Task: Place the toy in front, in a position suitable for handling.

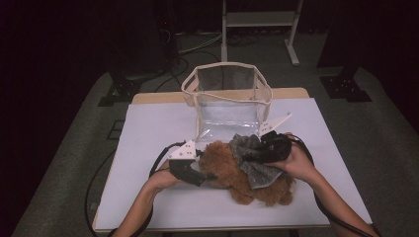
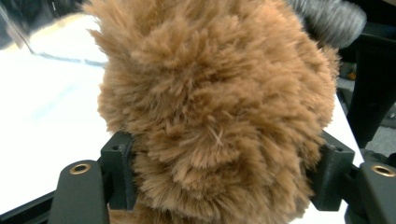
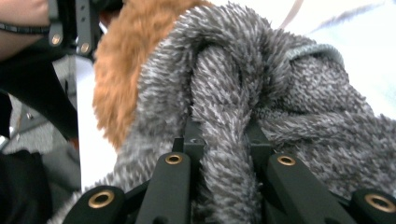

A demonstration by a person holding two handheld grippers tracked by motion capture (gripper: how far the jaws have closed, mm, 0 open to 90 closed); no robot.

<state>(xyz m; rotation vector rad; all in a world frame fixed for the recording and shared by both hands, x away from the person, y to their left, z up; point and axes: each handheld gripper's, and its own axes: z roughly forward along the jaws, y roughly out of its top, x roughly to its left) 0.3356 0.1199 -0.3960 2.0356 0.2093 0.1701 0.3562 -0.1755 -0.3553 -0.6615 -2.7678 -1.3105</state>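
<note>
The toy (image 1: 247, 177) is shaggy brown plush, and the garment (image 1: 254, 160) on it is a fuzzy grey knit with a ribbed edge. The bag (image 1: 227, 96) is glossy clear plastic with cream cloth trim, standing on a smooth matt white sheet (image 1: 148, 133). The jaws look matt black plastic with brass-coloured inserts.

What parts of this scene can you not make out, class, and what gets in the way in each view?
- High view: the right gripper has its jaw tips buried in the grey cloth.
- Left gripper view: the brown plush toy blocks the table beyond it.
- Right gripper view: the grey cloth hides most of the toy.
- High view: what the clear bag holds is too dim to tell.
</note>
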